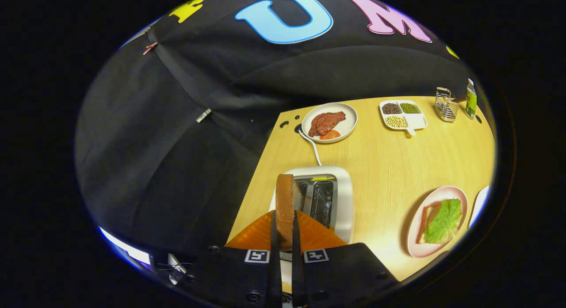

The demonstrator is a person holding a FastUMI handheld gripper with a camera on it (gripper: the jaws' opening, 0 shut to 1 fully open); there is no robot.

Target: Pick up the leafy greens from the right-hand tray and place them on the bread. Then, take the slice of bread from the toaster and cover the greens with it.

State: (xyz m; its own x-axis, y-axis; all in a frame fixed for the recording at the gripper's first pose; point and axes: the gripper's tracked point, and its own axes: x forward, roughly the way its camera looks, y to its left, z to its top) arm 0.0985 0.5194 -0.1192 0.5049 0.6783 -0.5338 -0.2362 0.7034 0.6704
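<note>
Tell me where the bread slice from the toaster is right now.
In the gripper view, the bread slice stands on edge, clamped between the gripper fingers, lifted above the toaster.

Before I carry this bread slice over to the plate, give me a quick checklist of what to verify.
1. Gripper shut on the bread slice, both fingers pressing: ok.
2. Slice lifted out of the toaster slot: ok.
3. Leafy greens already on the bread on the pink plate: ok.
4. Greens lying flat and centred: cannot tell.
5. Table path from toaster to plate free: ok.
</note>
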